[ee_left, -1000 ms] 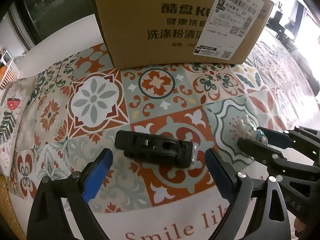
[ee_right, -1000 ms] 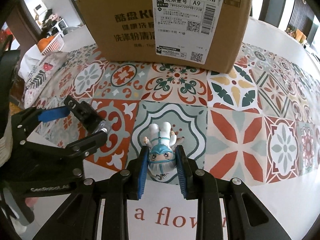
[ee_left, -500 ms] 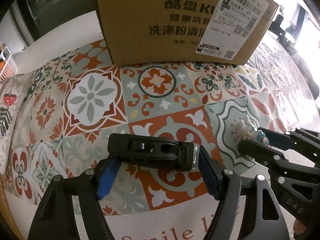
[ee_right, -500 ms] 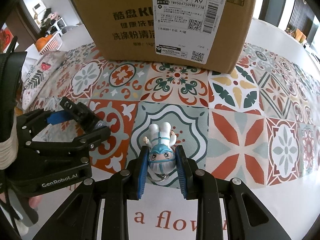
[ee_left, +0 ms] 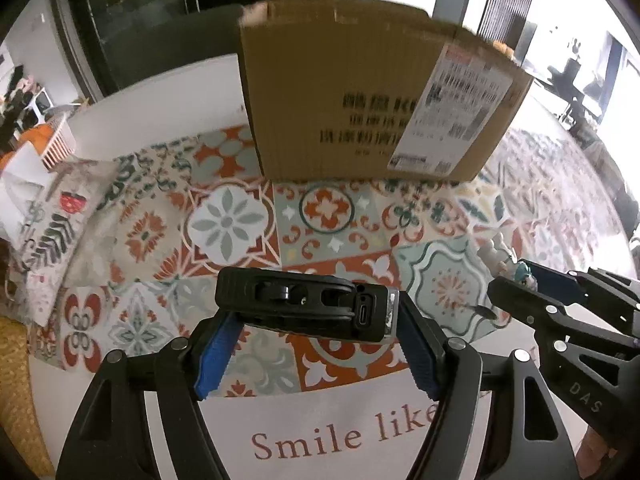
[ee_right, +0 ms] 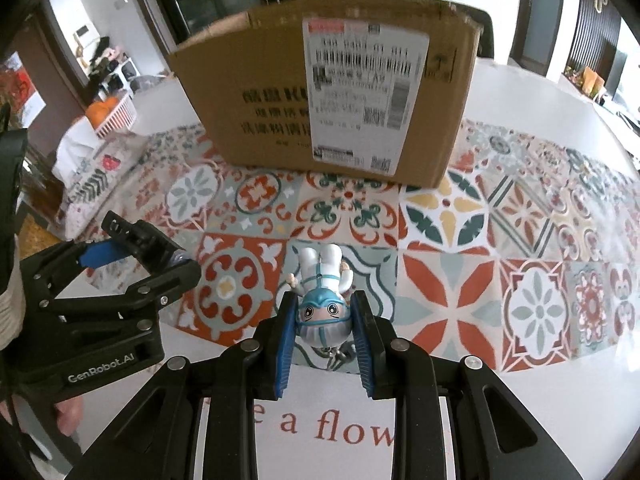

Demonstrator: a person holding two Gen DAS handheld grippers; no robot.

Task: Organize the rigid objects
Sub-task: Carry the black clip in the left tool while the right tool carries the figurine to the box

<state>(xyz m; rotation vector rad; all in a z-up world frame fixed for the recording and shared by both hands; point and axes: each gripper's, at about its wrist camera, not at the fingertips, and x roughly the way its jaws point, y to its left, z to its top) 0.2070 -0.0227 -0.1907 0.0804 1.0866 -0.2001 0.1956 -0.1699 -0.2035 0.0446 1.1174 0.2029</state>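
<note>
- We are seeing the left gripper (ee_left: 316,344) pinching a black device (ee_left: 304,308) lengthwise, one blue pad on each short end, device lying horizontal across the fingers
- Device is showing a USB-type port and a silver edge at its right end; it is looking lifted clear of the tablecloth (ee_left: 224,220), though we cannot tell for sure
- We are seeing the right gripper (ee_right: 324,336) clamping a small figurine (ee_right: 322,300) by its head, blue pads pressing both sides
- Figurine is wearing a white suit with teal hood, face pointing at the camera, legs pointing away toward the cardboard box (ee_right: 328,100)
- A small metal ring is hanging under the figurine's head
- Box is standing upright on the patterned tablecloth, beyond both grippers, with a white shipping label on its front; print is blurring in both views
- Both grippers are sitting side by side near the tablecloth's front edge, each one showing in the other's view, apart and not touching
- A white basket (ee_right: 116,116) is sitting far left, off the table
</note>
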